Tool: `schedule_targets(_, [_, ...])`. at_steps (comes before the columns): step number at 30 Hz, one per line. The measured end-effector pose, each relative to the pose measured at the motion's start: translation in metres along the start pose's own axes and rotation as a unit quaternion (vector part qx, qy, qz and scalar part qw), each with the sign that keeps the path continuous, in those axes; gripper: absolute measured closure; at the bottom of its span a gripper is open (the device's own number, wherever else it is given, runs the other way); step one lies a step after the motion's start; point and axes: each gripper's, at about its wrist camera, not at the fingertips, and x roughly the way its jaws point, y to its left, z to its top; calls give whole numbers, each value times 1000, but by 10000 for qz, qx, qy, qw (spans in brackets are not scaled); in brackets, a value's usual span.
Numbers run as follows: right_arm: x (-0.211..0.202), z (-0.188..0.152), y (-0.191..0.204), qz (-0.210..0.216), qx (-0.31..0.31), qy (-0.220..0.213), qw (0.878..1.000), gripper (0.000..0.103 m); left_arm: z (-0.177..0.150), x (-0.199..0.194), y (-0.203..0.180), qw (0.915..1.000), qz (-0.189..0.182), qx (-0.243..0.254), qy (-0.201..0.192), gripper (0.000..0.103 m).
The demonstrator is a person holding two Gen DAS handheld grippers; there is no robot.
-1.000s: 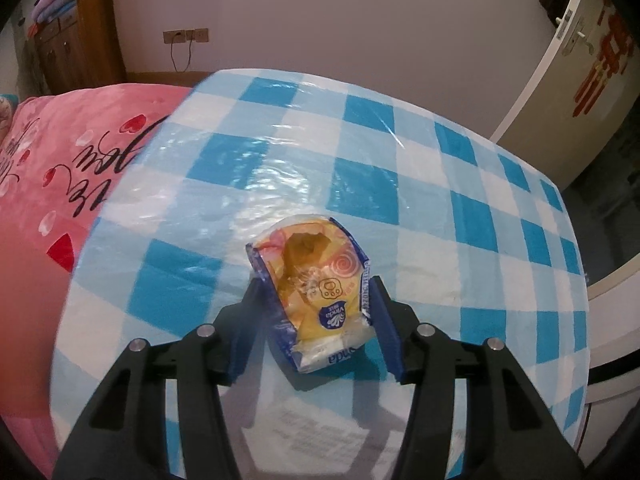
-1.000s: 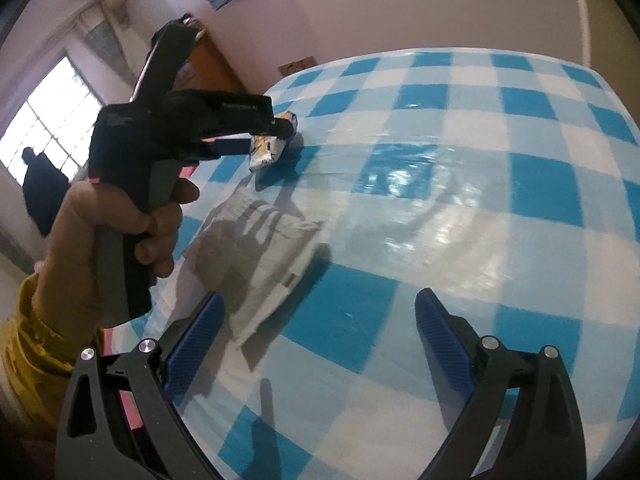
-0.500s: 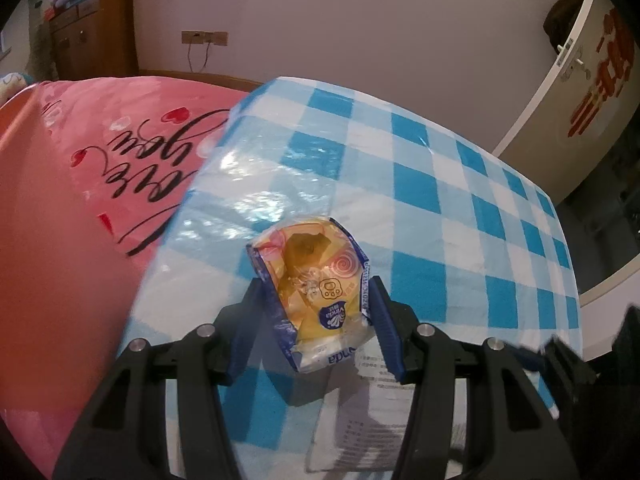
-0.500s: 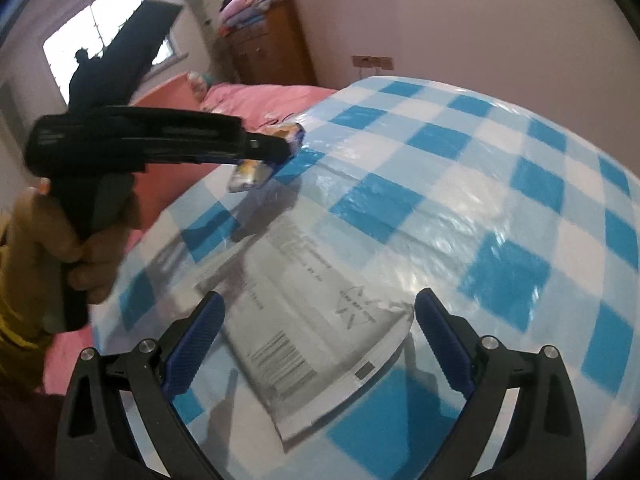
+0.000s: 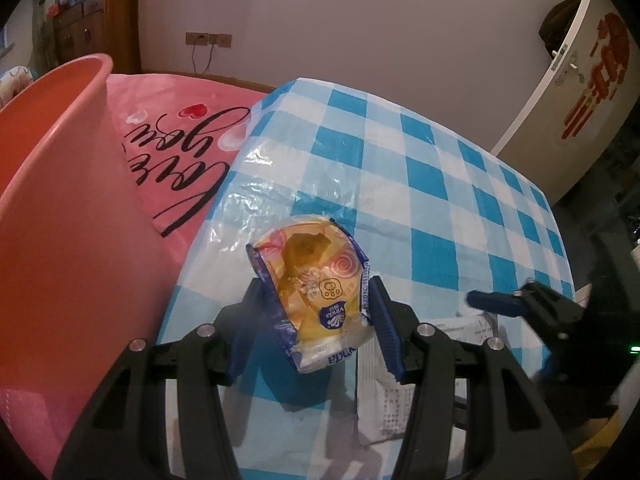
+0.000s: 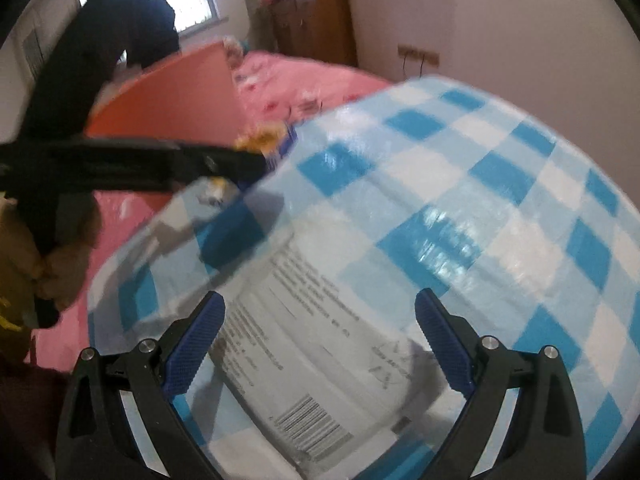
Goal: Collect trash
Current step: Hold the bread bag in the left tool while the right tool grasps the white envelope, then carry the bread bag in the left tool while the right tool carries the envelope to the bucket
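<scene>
The left gripper (image 5: 316,316) has its fingers pinching a yellow tissue pack (image 5: 316,284) by its two sides, held clear above the checked worktop (image 5: 420,184), a carrying hold for taking it to the bin; the orange bin (image 5: 60,216) stands at nine o'clock of the pack, just past the worktop's left edge, with the pink bedspread (image 5: 176,148) behind it; open air lies between pack and rim, so the way across looks free. The right gripper (image 6: 320,336) has its fingers spread wide with nothing between them, hovering over a grey mailer bag (image 6: 304,368) that lies flat near the worktop's near edge, likely the next piece; bare worktop lies at two o'clock of it.
</scene>
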Motion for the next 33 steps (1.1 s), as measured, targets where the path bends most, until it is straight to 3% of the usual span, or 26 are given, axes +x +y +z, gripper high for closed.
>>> schedule_targets(8, [2,-21,22,195,-267,301,9990,6,-5,-6,0,9999,-83,56,-29,49])
schedule_targets(12, [3,-33,40,-216,-384,153,9989,5,-8,-8,-2,9999,-113,101,-44,49])
schedule_targets(20, [8,-29,38,-617,-56,-119,9980,6,-14,-17,-2,9997,-166,143,-58,49])
schedule_targets(25, [4,-31,39,-728,175,-242,9969,19,-16,-19,-5,9996,-193,176,-46,49])
schedule_targets(33, [-8,-44,40,-961,631,-432,9924,24,-22,-26,-12,9992,-201,322,-81,49])
